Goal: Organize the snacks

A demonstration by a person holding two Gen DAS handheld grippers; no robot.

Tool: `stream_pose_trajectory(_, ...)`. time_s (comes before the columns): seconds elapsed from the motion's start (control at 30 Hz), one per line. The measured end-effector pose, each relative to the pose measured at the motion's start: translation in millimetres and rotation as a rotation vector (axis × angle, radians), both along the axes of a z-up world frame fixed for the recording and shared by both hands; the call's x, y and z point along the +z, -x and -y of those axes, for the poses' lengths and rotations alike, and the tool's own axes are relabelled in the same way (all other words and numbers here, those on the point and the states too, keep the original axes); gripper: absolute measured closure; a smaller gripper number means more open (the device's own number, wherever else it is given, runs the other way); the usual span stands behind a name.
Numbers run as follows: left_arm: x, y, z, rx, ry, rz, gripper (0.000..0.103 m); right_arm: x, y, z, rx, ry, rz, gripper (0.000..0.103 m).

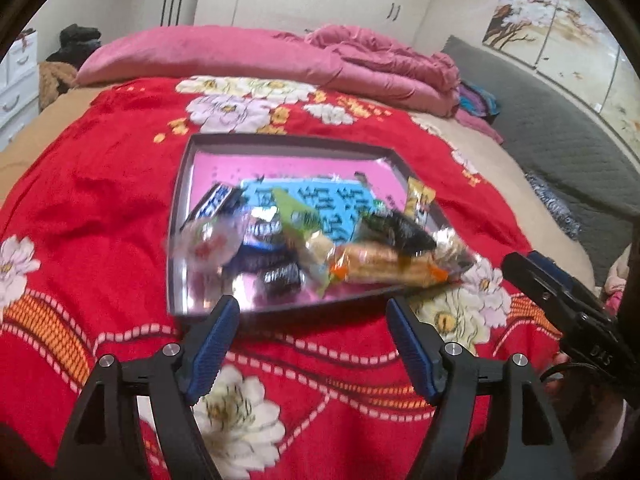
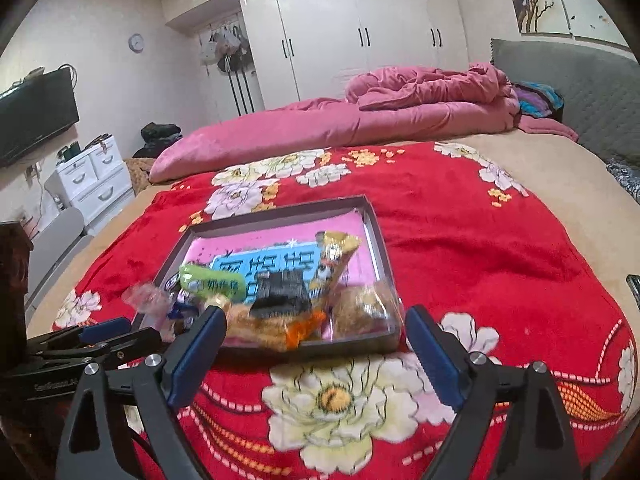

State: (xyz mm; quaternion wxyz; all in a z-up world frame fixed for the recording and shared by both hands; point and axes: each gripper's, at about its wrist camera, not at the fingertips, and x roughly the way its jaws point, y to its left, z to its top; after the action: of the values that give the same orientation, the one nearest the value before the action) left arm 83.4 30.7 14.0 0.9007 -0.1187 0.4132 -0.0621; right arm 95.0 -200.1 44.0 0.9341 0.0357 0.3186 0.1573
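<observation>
Shallow box (image 1: pixel 182 216): lying on the red floral blanket (image 1: pixel 100 184). Snack packets (image 1: pixel 320 240): sitting heaped in the box's near half. Left gripper (image 1: pixel 312 312) and right gripper (image 2: pixel 316 320): both hovering just before the box's near rim, jaws spread, gripping nothing.

- The red flowered blanket (image 2: pixel 480 248) lies bare to the right of the shallow tray (image 2: pixel 376 236) and on its far side; tongs could pass there freely
- Snack packets (image 1: pixel 320 240) crowd the tray's near half, some lapping over its near rim; its far half is bare
- The left tongs (image 1: pixel 312 312) and right tongs (image 2: pixel 316 320), both gaping and holding nothing, sit just short of the near rim
- The pink quilt (image 2: pixel 320 128) walls off the bed's far side
</observation>
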Motion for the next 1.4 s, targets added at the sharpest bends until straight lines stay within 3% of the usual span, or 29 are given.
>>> stream_pose_trajectory(0.33,2.8,38.9,16.8,0.031,-0.049,-0.018,0.026,-9.2,32.5,12.2,0.008,0.001,-0.052,0.011)
stream_pose_trajectory(0.5,1.3,52.9,20.8,0.039,-0.059,-0.036,0.026,-14.7,45.7,10.4,0.036,0.062,-0.045,0.011)
stream_pose_trajectory(1.4,1.2,65.3,18.9,0.064,-0.089,-0.055,0.026,-18.5,60.8,-0.1,0.089,0.066,-0.063,0.011)
